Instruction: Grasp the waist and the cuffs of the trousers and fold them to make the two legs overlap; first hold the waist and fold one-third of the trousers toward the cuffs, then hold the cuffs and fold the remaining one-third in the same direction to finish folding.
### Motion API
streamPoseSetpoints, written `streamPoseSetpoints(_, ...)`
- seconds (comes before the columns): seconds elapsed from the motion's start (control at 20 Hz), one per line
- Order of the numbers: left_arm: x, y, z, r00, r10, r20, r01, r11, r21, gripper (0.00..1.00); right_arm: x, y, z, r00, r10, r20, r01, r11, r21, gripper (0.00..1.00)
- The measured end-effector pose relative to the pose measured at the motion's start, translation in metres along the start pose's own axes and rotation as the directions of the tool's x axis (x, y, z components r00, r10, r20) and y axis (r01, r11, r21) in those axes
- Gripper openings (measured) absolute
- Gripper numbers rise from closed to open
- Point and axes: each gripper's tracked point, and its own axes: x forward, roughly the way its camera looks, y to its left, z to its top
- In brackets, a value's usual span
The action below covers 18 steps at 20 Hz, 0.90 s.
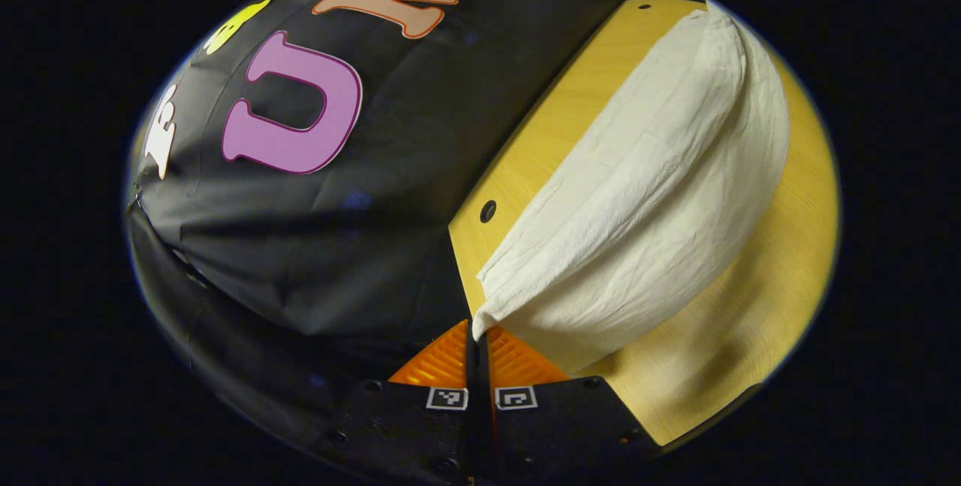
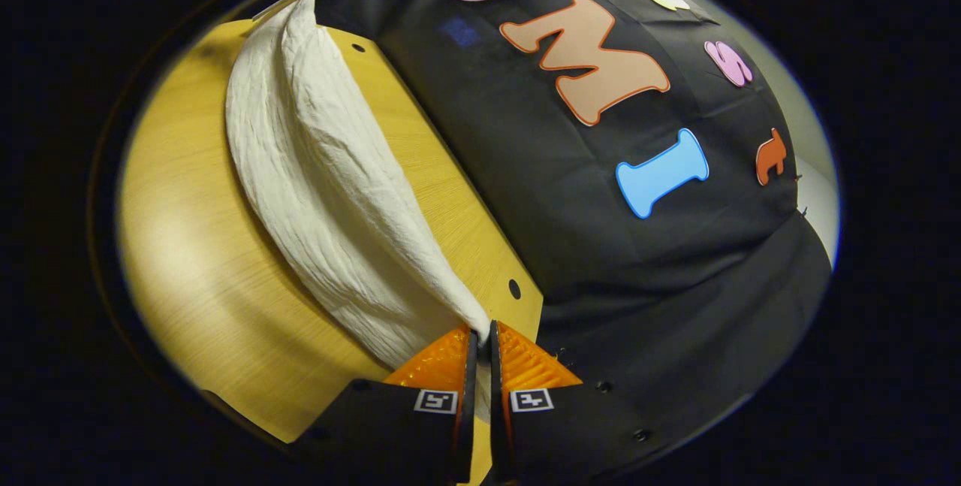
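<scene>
Both tools, left (image 1: 477, 339) and right (image 2: 480, 336), pinched on cream trousers (image 1: 646, 193) above wooden table (image 1: 751, 336), wall cloth (image 1: 360, 230) behind.

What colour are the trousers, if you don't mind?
Off-white trousers, plain, no pattern; clearest in the left gripper view.

Each claw (image 1: 477, 343) (image 2: 480, 347) has ribbed fingers on a black body (square coded markers, small screws).
</scene>
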Motion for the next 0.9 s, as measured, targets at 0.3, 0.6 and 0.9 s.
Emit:
streamPoseSetpoints(0.3,0.053,0.028,0.036,0.999,0.019,0.04,-0.014,0.992,-0.126,0.0,0.053,-0.015,0.028,0.997,-0.061,-0.047,0.064,0.994,0.085,0.14)
streamPoseSetpoints(0.6,0.12,0.015,0.058,0.998,0.0,0.056,0.009,0.988,-0.156,0.0,0.112,0.002,0.029,0.989,-0.066,-0.134,0.086,0.985,0.152,0.14)
streamPoseSetpoints(0.9,0.166,-0.019,0.061,0.998,-0.035,0.053,0.045,0.98,-0.194,0.0,0.164,0.024,0.019,0.975,-0.06,-0.212,0.101,0.977,0.19,0.11)
